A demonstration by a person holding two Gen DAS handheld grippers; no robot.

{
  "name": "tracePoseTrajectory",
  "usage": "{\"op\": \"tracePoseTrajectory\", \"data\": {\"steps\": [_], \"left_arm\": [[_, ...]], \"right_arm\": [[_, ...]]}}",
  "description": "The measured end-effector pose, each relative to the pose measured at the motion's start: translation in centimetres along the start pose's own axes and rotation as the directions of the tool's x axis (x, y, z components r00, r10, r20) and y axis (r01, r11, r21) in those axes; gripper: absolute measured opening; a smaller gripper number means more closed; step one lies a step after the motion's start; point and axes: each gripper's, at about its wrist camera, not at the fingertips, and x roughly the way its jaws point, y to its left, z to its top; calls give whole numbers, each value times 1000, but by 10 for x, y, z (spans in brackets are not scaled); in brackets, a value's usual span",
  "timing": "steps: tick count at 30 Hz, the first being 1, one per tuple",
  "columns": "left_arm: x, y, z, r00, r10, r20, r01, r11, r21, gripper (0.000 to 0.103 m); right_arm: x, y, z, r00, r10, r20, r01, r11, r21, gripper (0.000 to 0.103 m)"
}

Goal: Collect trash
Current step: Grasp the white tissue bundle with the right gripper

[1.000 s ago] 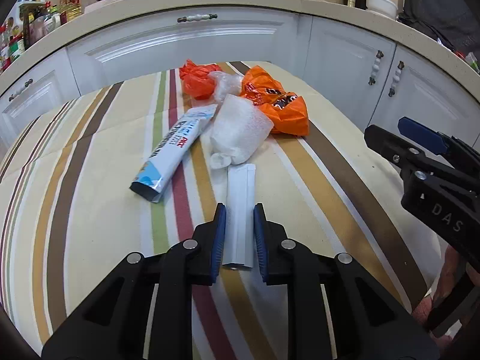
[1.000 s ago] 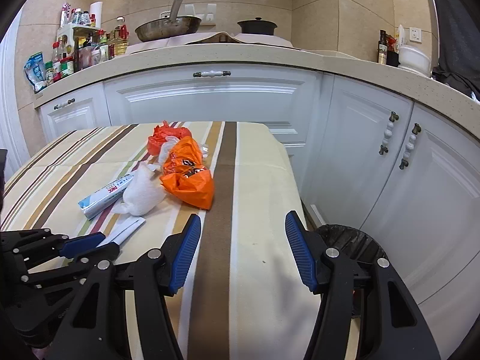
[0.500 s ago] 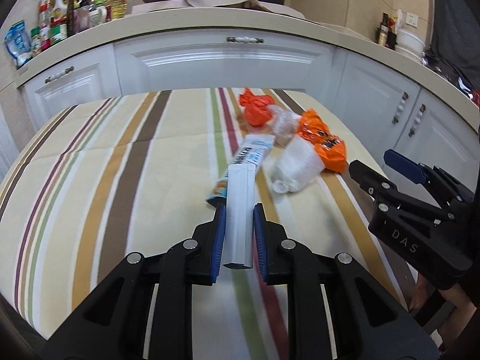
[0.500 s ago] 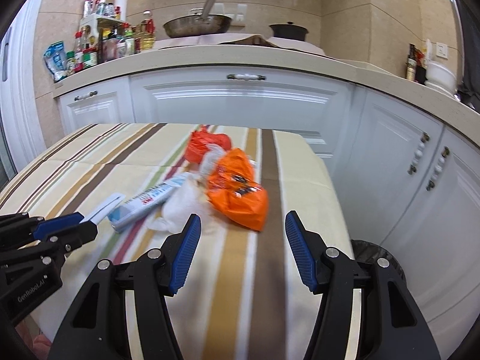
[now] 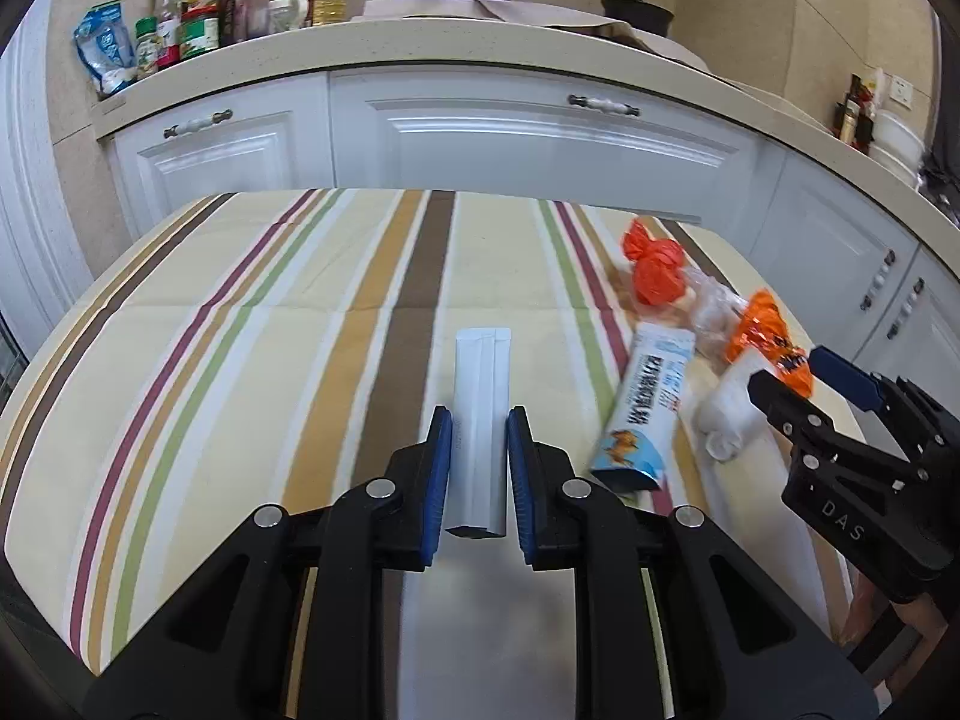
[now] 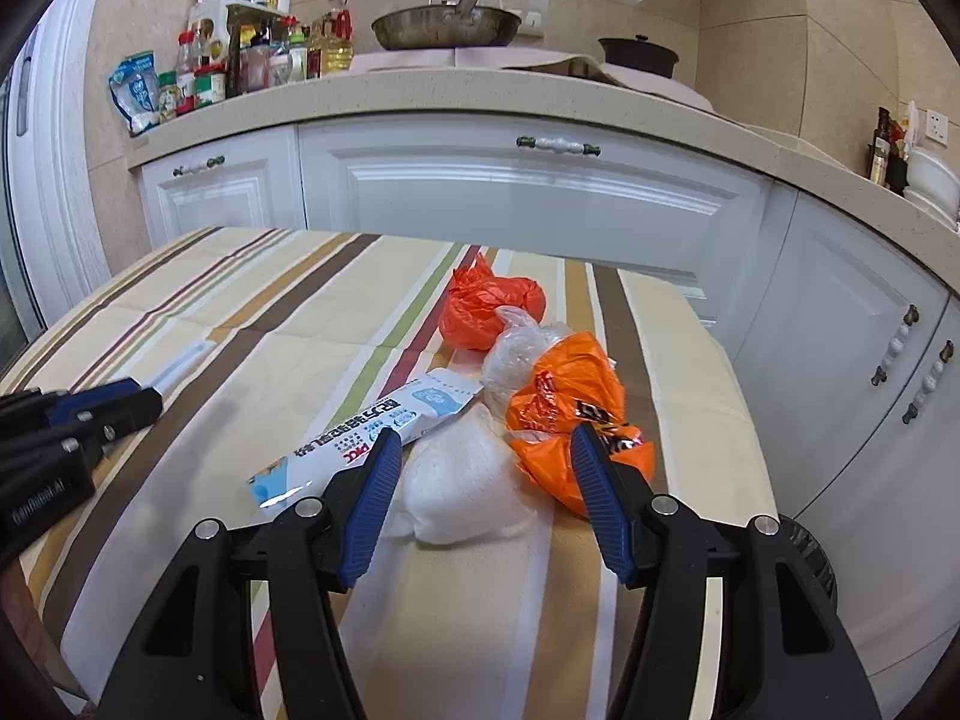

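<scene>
Bench [image 6: 312, 300] under striped cloth, cream with brown, ochre, green and maroon bands, fold creases visible. White panelled cabinets [image 6: 540, 198] behind it, speckled stone counter above with a steel pan [image 6: 447, 24], a dark pot [image 6: 639, 54] and a cluster of bottles [image 6: 258, 60].

Trash lies grouped near the bench's right edge: crumpled orange bag [image 6: 570, 414] with dark print, glossy; white bag [image 6: 462, 480], soft, lumpy; clear bag [image 6: 516, 348], wrinkled, touching a knotted red-orange bag [image 6: 486, 306]; flat blue-white wrapper [image 6: 372, 438], long, printed, partly under the white bag.

Black bin [image 6: 807, 546] sits below the bench's right corner, mostly hidden.

Left gripper [image 5: 478, 438]: jaws clamped on a slim white sachet [image 5: 480, 408], flat, rectangular, with a centre seam, held above the cloth, pointing away from the camera.

Right gripper [image 6: 486, 462]: jaws apart, holding nothing, framing the white bag and the orange bag's near edge; contact with either cannot be told.
</scene>
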Motion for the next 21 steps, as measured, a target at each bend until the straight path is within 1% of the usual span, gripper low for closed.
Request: {"op": "tracePoseTrajectory", "data": {"steps": [3,4,5,6,8,10,14,18,21], "left_arm": [[4,7,4,1000,20,5,-20,1000,-4,19],[4,8,5,1000,30,10,-30,1000,-3,19],[4,9,6,999,36,14,-36,999,-1,19],[5,10,6,999,39,15,-39,999,1,19],[6,11,6,999,40,13,-40,999,2,19],[8,11,5,999,38,8,-39,999,3,19],[7,8,3,999,39,2,-39,999,7,19],[0,0,0,999,36,15,-36,999,20,19],[-9,-12,-1,999,23,33,-24,999,35,19]], "right_arm": [[8,2,1,1000,-1,-30,1,1000,-5,58],[11,3,0,999,2,-42,-2,1000,-4,55],[13,3,0,999,6,-53,-6,1000,-4,48],[14,3,0,998,10,-62,-10,1000,-5,45],[17,3,-1,996,24,-82,-25,1000,-5,26],[20,4,-3,994,43,-104,-44,999,-7,15],[13,6,-5,995,52,-86,-53,998,-16,10],[1,4,-8,997,49,-59,-51,998,-23,10],[-13,-6,-12,998,44,-34,-45,999,-12,10]]}}
